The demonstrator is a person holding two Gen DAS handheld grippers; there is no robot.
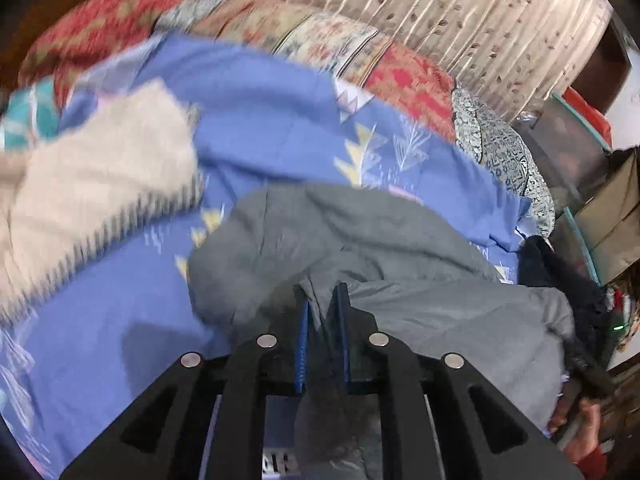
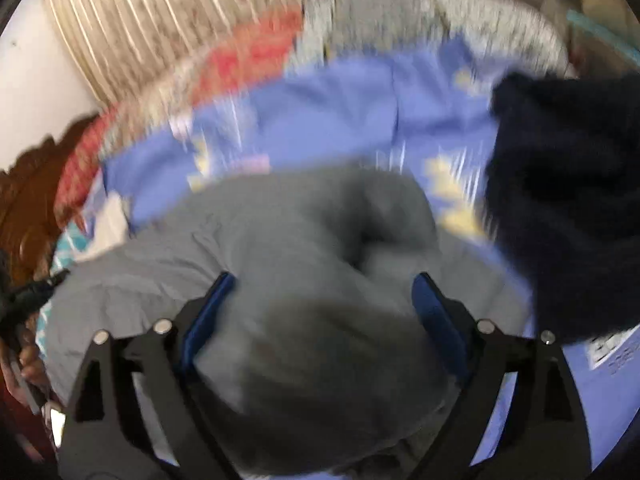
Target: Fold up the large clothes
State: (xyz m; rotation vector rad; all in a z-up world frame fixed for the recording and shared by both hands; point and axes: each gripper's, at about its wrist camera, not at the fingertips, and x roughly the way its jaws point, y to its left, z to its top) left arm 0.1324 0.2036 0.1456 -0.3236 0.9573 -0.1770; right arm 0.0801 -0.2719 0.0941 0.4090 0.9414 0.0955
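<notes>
A grey garment (image 1: 400, 264) lies crumpled on the near part of a bed, on a blue patterned sheet (image 1: 260, 120). The left tool (image 1: 325, 300) has its two blue-padded fingers drawn close together, clamped on a raised fold of the grey cloth that stands between them. The right tool (image 2: 322, 292) has its fingers spread wide apart, with a bulging mound of the same grey garment (image 2: 304, 240) between them; the picture is too blurred to tell whether the pads touch the cloth.

In the left wrist view, a cream knitted piece (image 1: 92, 184) with a dark toothed edge lies on the sheet to the left of the garment, and a dark navy cloth (image 1: 560, 276) lies to its right, near the bed's edge. The same navy cloth (image 2: 568, 200) fills the right side of the right wrist view. Along the far side of the bed runs a red and cream patterned quilt (image 1: 404, 80), and behind it hangs a pleated beige curtain (image 1: 460, 12) with a leaf print. A hand (image 1: 576, 424) gripping a handle shows at the lower right edge of the left wrist view.
</notes>
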